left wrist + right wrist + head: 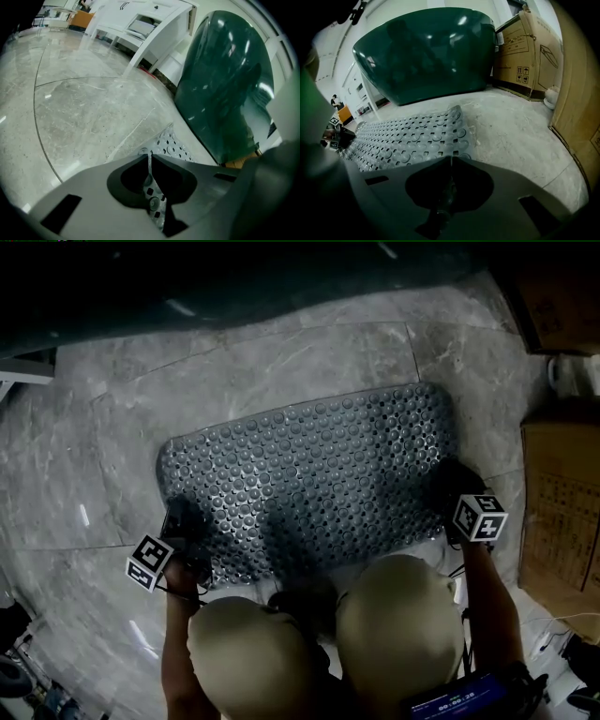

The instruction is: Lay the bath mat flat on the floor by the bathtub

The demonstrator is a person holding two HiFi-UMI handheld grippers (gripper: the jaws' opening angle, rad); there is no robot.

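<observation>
L tool (180, 526) + R tool (457, 495) both clamped on bath mat (309, 470), mat down on floor (103, 437).
Knees (319, 652) nearest. L tool jaws together on mat's near-left corner, R tool same on near-right corner. Mat spreads fwd, bumps up. Far edge near dark green bathtub (187, 287), not touching. Cardboard boxes (558, 512) at R.

Glossy grey marble-patterned floor (281, 362); brown cardboard boxes (560, 512) stand along the right, white cabinet (150, 23) beyond.
</observation>
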